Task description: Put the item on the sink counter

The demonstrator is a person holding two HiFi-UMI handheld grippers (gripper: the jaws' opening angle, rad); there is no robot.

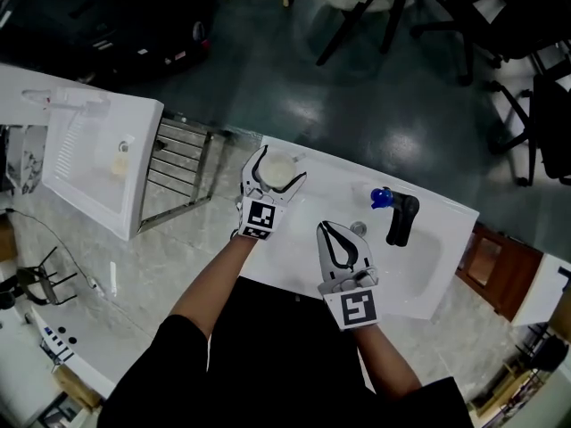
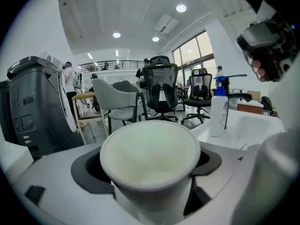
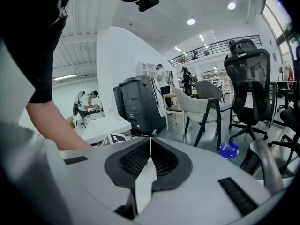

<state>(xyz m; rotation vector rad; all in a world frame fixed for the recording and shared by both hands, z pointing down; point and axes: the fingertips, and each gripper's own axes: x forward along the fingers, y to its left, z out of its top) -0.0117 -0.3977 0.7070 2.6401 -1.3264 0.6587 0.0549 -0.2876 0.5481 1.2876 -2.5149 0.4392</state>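
The paper cup (image 1: 277, 169) sat upright between the jaws of the left tongs (image 1: 285, 163), its white mouth open to the ceiling. In the left gripper view the dark pads (image 2: 88, 168) pressed against its wall from either side, so the left tongs gripped it with their jaws spread wide. From the head view the cup was over the white tabletop (image 1: 335, 190), near the edge at 11 o'clock from the sink basin (image 1: 417, 261); whether its base touched the surface could not be told. The right tongs (image 1: 330, 231) hovered at about 5 o'clock from the cup, well apart from it, over the tabletop's near side, and in the right gripper view their ribbed pads met along a thin seam, fully closed. A black faucet (image 1: 401, 218) stood at 2 o'clock from the right tongs, with a white bottle's blue cap (image 1: 381, 197) just beside it at its 10 o'clock.
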